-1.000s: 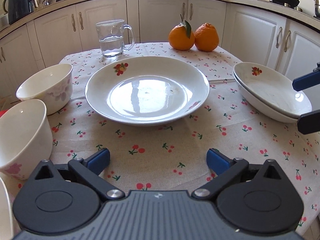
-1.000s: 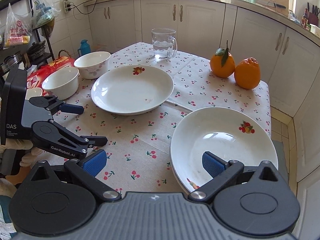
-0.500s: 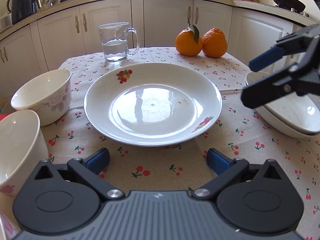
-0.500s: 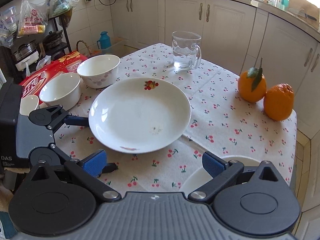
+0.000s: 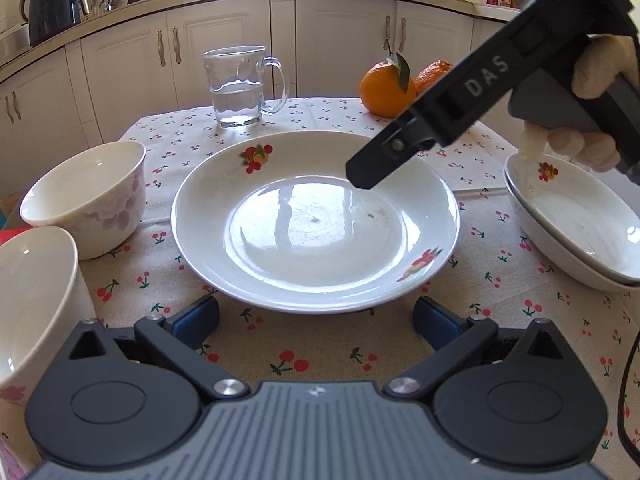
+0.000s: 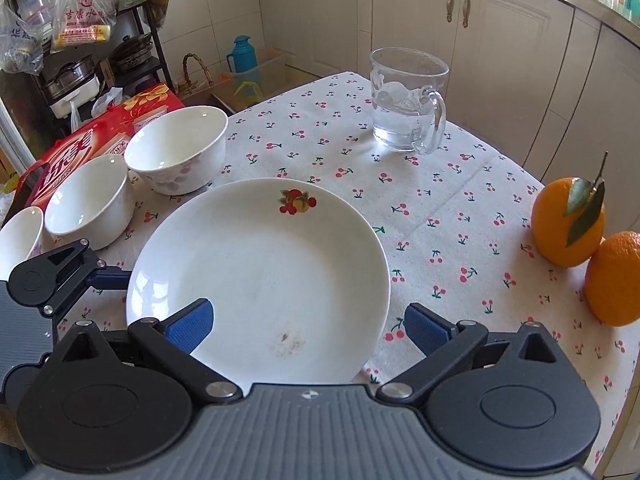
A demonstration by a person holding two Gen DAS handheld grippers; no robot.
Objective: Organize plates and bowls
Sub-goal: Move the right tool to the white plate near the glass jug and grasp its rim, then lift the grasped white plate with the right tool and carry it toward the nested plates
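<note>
Left gripper (image 5: 316, 318) spread wide at the near rim of the big plate (image 5: 316, 220), dead ahead on the counter (image 5: 320, 344); right gripper (image 6: 308, 330) hangs over it, also unclenched, nearer the stacked plates (image 5: 572, 224).

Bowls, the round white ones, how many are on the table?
3 white ceramic bowls, all at the table's left edge: one with faint flowers farthest back, a plain one nearer, and one mostly cut off by the picture edge. More might be hidden.
</note>
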